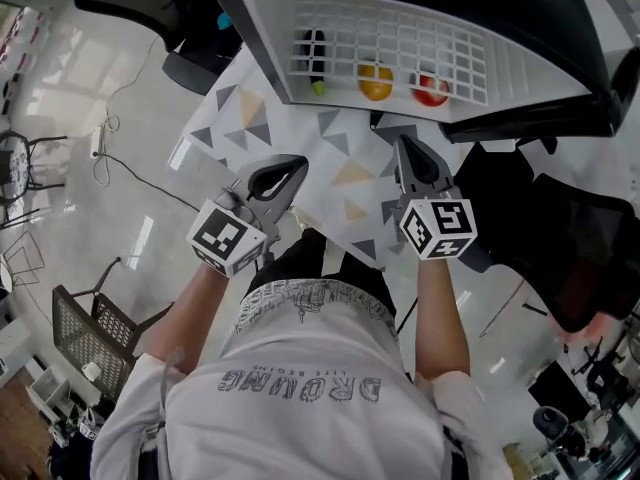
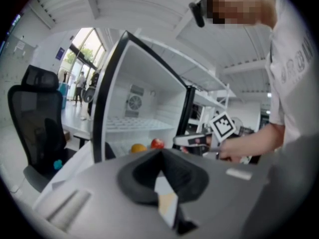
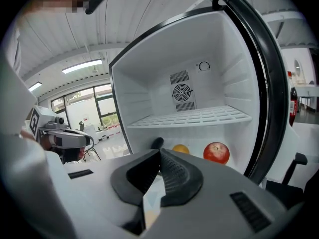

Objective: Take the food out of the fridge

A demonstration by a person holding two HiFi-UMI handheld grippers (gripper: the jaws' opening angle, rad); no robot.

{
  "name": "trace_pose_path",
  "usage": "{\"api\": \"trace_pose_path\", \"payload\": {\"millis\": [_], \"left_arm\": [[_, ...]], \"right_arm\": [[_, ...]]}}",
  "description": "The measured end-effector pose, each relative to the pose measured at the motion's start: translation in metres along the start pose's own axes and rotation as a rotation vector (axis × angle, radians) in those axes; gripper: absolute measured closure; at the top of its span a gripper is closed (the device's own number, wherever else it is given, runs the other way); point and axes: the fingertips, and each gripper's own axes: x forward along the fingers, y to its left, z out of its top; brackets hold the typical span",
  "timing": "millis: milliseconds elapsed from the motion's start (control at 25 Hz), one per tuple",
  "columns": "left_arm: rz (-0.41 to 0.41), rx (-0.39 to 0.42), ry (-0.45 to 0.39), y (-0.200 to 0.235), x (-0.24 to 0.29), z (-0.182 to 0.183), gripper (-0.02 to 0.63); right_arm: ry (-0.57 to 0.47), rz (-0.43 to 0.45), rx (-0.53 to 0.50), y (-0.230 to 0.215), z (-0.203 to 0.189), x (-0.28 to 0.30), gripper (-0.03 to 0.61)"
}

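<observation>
A person seen from above stands at a table [image 1: 340, 183] covered in a triangle-patterned cloth, facing a small open fridge [image 1: 520, 43], with a handheld gripper in each hand. At the left, the left gripper [image 1: 288, 171] hangs over the table's near edge, well short of the fridge, its jaws pressed together with nothing between them. Inside the fridge, under a white wire shelf [image 1: 440, 38], three foods lie in a row on the floor of the compartment: a dark elongated item [image 1: 315, 50] too unclear to name, then an orange [image 1: 375, 80], then a red apple [image 1: 431, 88]. At the right, the right gripper [image 1: 407, 153] points toward the fridge, nearer the apple, jaws also closed and empty. Nothing appears removed yet, so this looks like the approach. The next move likely calls for opening the right jaws and reaching in low under the shelf.
</observation>
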Motion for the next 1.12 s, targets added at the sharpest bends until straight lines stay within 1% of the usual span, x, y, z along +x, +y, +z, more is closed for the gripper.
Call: {"api": "trace_pose_path", "payload": {"millis": [240,600,800,920,1040,1120], "left_arm": [[0.036,-0.001,0.026,-0.002,0.011,-0.004,0.614],[0.082,-0.017,0.050,-0.001,0.025,-0.008,0.614],[0.105,-0.023,0.065,0.002,0.028,-0.009,0.614],[0.113,-0.023,0.069,0.006,0.028,-0.010,0.614],[0.109,-0.025,0.063,0.007,0.031,-0.009,0.614],[0.098,-0.022,0.058,0.007,0.034,-0.008,0.614]], "right_arm": [[-0.001,0.001,0.007,-0.022,-0.005,0.023,0.591],[0.021,0.041,0.029,-0.038,-0.018,0.059,0.589],[0.031,0.045,0.043,-0.046,-0.022,0.076,0.544],[0.035,0.034,0.045,-0.050,-0.025,0.087,0.504],[0.041,0.021,0.041,-0.052,-0.029,0.097,0.469],[0.045,0.013,0.036,-0.051,-0.030,0.102,0.431]]}}
